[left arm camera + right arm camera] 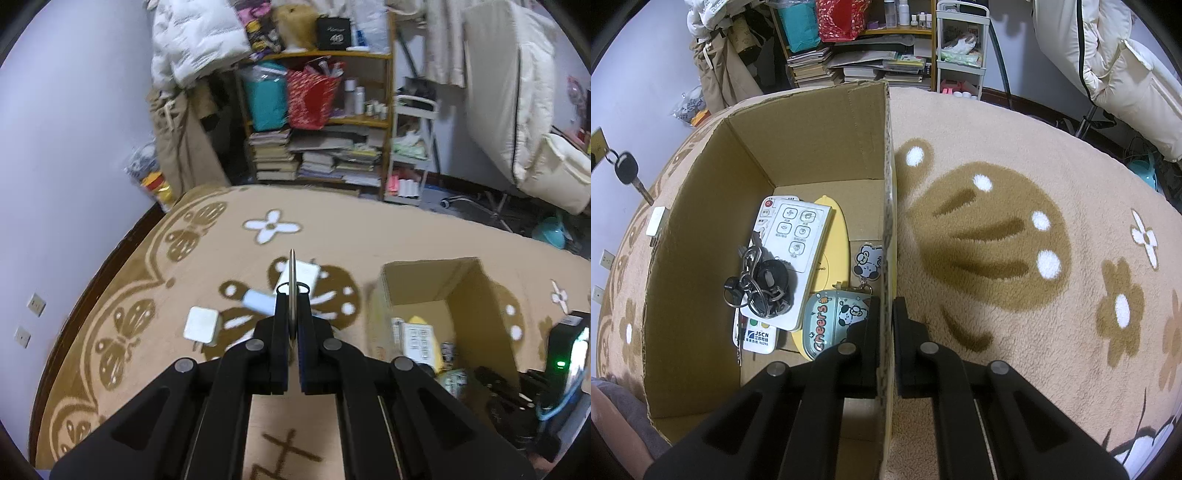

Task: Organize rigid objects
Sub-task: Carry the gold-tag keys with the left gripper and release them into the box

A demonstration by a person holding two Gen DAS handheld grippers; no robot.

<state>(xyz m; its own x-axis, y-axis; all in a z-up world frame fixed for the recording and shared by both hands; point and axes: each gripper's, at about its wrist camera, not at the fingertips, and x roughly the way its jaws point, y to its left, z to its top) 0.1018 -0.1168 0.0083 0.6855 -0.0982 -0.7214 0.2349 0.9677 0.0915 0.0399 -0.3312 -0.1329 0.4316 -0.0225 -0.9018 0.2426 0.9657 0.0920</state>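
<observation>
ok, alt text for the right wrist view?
The right claw is clamped on the right wall of an open cardboard box standing on a tan patterned rug. Inside lie a white remote, a bunch of keys and a teal "Cheers" case. A car key hangs at far left.

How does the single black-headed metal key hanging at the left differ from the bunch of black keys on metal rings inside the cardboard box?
The single black-headed key hangs outside the cardboard box, from a ring on a tan tag; the key bunch lies inside, on a white remote. The hanging key is alone; the bunch joins several rings. Both have black heads.
</observation>
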